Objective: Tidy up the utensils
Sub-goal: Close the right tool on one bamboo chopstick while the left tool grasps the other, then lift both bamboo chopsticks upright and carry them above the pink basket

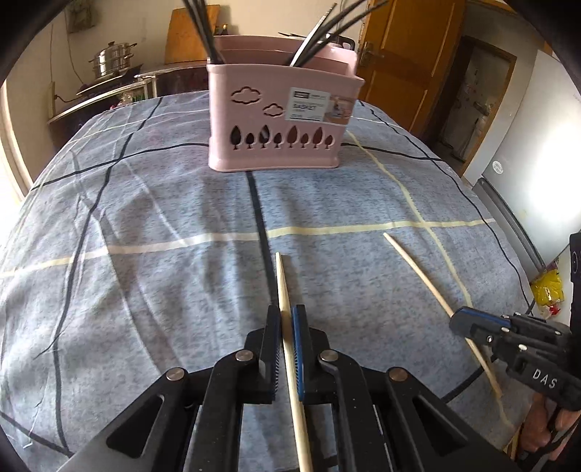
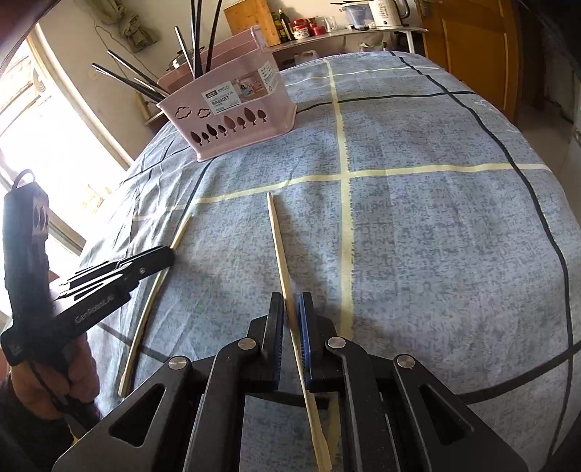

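My left gripper [image 1: 285, 319] is shut on a pale wooden chopstick [image 1: 282, 279] that points forward over the table. My right gripper [image 2: 290, 308] is shut on a second wooden chopstick [image 2: 276, 236]. Each gripper shows in the other's view: the right gripper [image 1: 458, 319] at the lower right with its chopstick [image 1: 417, 270], the left gripper [image 2: 165, 254] at the left with its chopstick [image 2: 180, 232]. A pink utensil basket [image 1: 276, 119] stands at the far side, holding several black chopsticks [image 1: 319, 32]. The basket also shows in the right wrist view [image 2: 232, 116].
The table wears a blue-grey cloth [image 1: 145, 218] with dark lines and yellow tape strips [image 1: 345, 229]. A steel pot [image 1: 110, 58] sits on a side counter behind. A wooden door [image 1: 410, 54] is at the back right. A bright window [image 2: 43, 119] is left.
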The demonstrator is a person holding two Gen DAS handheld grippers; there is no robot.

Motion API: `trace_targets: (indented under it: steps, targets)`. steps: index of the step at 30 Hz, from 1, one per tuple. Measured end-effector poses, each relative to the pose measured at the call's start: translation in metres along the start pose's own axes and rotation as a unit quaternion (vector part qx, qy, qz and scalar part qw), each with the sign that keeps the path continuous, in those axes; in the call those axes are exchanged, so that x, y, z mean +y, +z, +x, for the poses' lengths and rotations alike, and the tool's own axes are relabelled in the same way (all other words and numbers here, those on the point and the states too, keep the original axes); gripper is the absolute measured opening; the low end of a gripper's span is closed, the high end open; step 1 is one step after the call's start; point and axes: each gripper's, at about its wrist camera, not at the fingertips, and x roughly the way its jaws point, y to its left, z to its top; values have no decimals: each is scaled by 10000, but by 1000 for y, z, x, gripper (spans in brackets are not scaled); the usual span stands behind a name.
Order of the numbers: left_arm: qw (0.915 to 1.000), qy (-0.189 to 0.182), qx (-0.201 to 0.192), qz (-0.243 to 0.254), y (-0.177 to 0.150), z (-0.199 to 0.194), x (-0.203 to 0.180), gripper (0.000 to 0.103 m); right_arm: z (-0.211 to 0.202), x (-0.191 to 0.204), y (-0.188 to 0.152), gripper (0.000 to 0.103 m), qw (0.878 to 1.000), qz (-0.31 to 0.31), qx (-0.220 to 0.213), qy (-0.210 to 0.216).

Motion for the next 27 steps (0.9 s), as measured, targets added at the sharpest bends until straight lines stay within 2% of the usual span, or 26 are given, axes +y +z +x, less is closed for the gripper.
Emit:
trace_targets:
  steps: [4, 8, 15, 20, 23, 27]
  targets:
    - [9998, -69, 29, -207, 4, -2, 16, 7, 4, 9, 15, 13, 9995, -300, -68, -50]
    - [9996, -217, 158, -134, 15, 6, 16, 7, 16, 20, 34, 13, 9977, -666, 25, -129]
    - [9993, -164, 323, -125, 32, 20, 16, 8, 44, 32, 58, 13, 9930, -1108, 275, -305]
    - [9990, -79, 449, 43, 42, 28, 12, 8, 53, 36, 67, 13, 9911, -1227, 421, -308]
    - [9987, 20, 475, 171, 45, 32, 6, 8, 55, 37, 68, 6, 9902, -1264, 471, -357]
    - [9985, 23, 519, 165, 51, 35, 4, 6, 55, 34, 71, 5, 9912, -1182, 507, -323]
